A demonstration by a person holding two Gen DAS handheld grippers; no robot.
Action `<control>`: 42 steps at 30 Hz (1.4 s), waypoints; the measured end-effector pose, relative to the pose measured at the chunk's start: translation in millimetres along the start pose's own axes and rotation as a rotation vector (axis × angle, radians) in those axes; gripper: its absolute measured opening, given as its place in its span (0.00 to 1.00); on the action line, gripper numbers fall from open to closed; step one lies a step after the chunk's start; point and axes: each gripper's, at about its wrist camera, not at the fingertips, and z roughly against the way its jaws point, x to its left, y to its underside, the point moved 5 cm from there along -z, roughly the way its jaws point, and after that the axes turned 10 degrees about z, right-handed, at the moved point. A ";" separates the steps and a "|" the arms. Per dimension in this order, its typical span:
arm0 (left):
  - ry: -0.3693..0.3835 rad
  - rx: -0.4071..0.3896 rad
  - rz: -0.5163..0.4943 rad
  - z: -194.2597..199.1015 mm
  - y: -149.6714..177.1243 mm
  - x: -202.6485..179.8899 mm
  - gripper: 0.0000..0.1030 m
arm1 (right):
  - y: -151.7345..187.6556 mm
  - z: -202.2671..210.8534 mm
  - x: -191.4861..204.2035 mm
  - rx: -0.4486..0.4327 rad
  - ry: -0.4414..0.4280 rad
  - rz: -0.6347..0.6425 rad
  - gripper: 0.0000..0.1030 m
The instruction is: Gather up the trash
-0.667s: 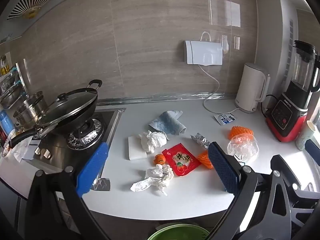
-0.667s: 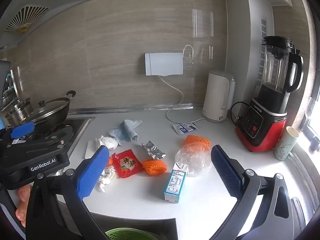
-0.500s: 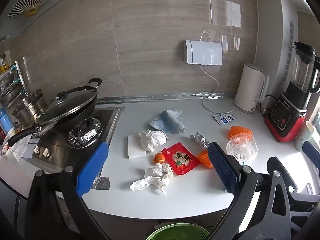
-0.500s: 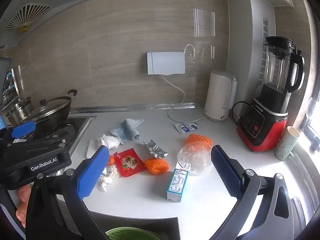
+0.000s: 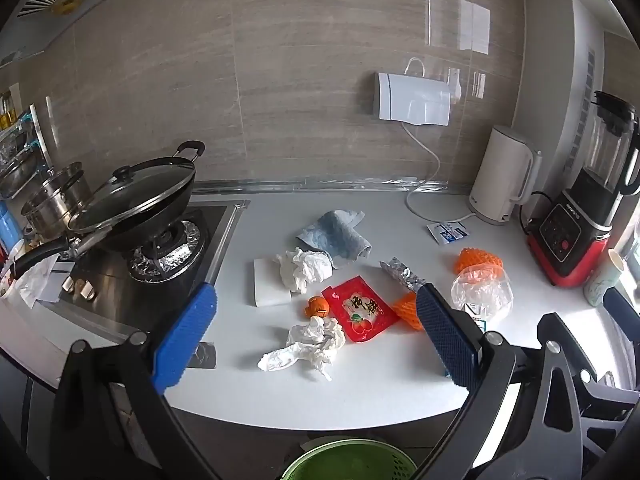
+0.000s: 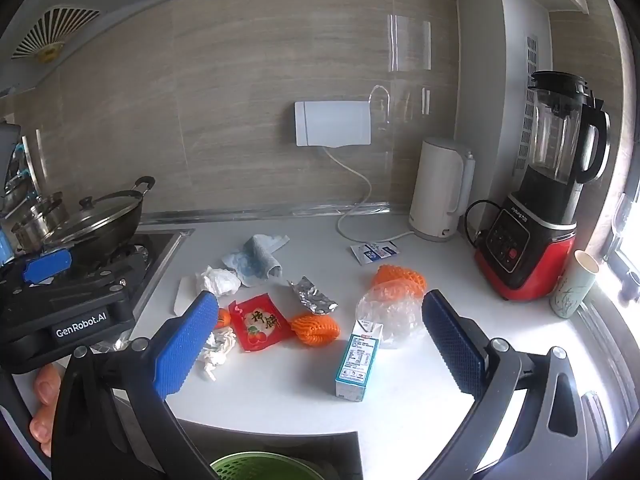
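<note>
Trash lies on the white counter (image 5: 360,384): a crumpled tissue (image 5: 308,344), a second tissue (image 5: 304,268), a red snack packet (image 5: 358,312) (image 6: 258,322), orange foam nets (image 6: 316,328) (image 6: 398,276), a foil scrap (image 6: 312,294), a clear plastic bag (image 6: 390,312), a small milk carton (image 6: 358,360) standing upright, and a small orange piece (image 5: 318,306). A green bin (image 5: 348,460) (image 6: 256,468) sits below the counter's front edge. My left gripper (image 5: 316,336) is open and empty above the near tissue. My right gripper (image 6: 316,344) is open and empty above the carton.
A stove with a lidded wok (image 5: 136,204) and steel pots (image 5: 52,200) is at the left. A blue cloth (image 5: 334,234), white kettle (image 5: 504,184), red blender (image 5: 580,216), a cup (image 6: 572,284) and a sachet (image 5: 448,234) stand farther back and right.
Both grippers have drifted slightly back and up from the counter, so the trash sits a little lower in view. Both stay open and empty.
</note>
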 end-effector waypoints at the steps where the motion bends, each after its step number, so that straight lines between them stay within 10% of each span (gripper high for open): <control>1: 0.000 0.000 0.001 0.0 -0.1 0.2 0.93 | 0.0 -0.3 0.1 0.001 0.001 0.000 0.98; 42: -0.003 0.011 0.016 1.3 3.9 6.0 0.93 | -3.5 -1.3 3.6 0.010 -0.006 0.005 0.98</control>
